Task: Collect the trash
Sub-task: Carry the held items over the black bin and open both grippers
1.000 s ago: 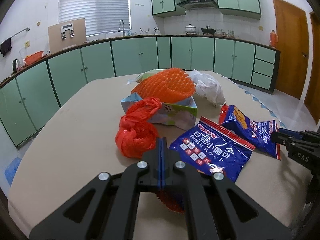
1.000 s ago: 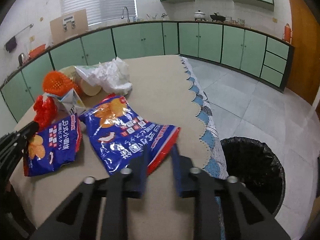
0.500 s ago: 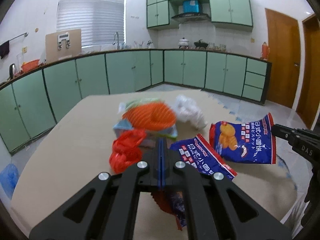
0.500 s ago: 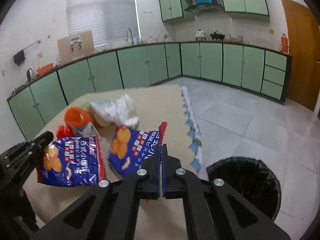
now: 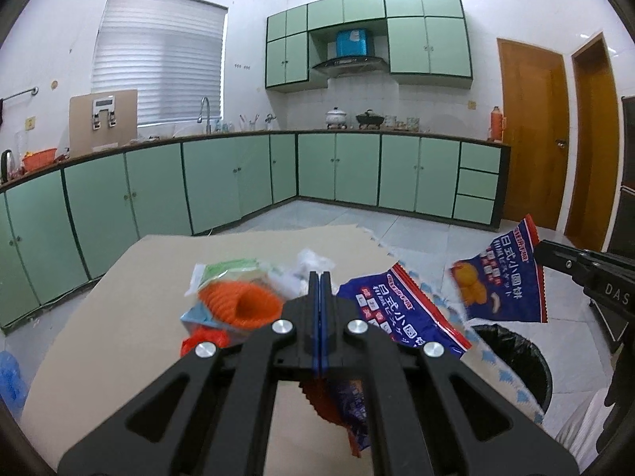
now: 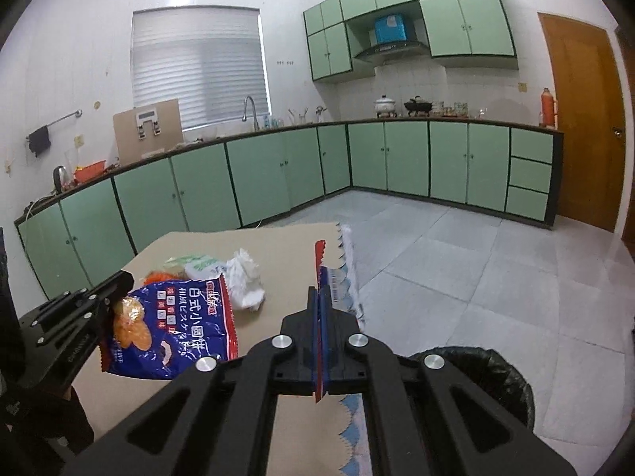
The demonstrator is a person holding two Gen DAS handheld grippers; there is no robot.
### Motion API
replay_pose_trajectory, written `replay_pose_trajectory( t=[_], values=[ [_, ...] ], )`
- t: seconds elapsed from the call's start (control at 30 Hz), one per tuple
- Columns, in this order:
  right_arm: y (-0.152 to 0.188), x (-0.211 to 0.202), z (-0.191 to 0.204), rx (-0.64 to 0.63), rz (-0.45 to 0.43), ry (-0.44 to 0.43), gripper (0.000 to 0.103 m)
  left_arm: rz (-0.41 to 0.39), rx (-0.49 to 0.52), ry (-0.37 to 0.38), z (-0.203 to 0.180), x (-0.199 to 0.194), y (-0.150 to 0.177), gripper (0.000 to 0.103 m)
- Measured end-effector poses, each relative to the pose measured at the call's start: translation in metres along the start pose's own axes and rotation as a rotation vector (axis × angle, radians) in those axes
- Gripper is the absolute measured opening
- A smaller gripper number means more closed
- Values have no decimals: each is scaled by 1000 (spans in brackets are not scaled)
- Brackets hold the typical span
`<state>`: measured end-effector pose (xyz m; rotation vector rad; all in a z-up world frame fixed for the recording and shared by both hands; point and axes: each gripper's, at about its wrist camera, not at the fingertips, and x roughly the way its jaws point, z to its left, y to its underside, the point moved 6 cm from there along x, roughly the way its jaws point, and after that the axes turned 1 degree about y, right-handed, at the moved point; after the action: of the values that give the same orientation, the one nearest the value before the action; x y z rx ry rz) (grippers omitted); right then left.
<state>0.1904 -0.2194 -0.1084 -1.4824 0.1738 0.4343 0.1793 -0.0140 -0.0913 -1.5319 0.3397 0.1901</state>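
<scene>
My left gripper [image 5: 320, 275] is shut on one blue snack bag [image 5: 397, 309], which hangs from its jaws above the table [image 5: 131, 301]. In the right wrist view the same left gripper [image 6: 123, 281] holds that bag [image 6: 178, 333] up at the left. My right gripper [image 6: 320, 291] is shut on a second blue snack bag [image 6: 320, 261], seen edge-on between its fingers. In the left wrist view the right gripper [image 5: 541, 248] carries that bag [image 5: 500, 277] in the air, above a black-lined trash bin [image 5: 512, 353].
On the table lie an orange foam net [image 5: 242, 305], a red plastic bag [image 5: 202, 341], a green packet [image 5: 226, 267] and a crumpled white bag [image 6: 246, 277]. The bin [image 6: 476, 373] stands on the tiled floor beside the table's scalloped edge. Green cabinets line the walls.
The right gripper shut on its snack bag. Both grippers rose, lifting the two blue bags off the table, and now point more level.
</scene>
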Motion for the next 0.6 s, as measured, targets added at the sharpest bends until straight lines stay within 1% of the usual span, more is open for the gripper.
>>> replay_pose_trajectory(
  t=[0.23,0.47,0.6],
  values=[
    [-9,-9,-19,13,-27,31,1,-29,15,47,-24,6,-15,0],
    [-16,-17,-39,16,-42,75,1,-45,27,119,-62,17,-25,0],
    [-18,-23,-59,28,-48,116,1,-45,37,165,-90,24,-29,0]
  ],
)
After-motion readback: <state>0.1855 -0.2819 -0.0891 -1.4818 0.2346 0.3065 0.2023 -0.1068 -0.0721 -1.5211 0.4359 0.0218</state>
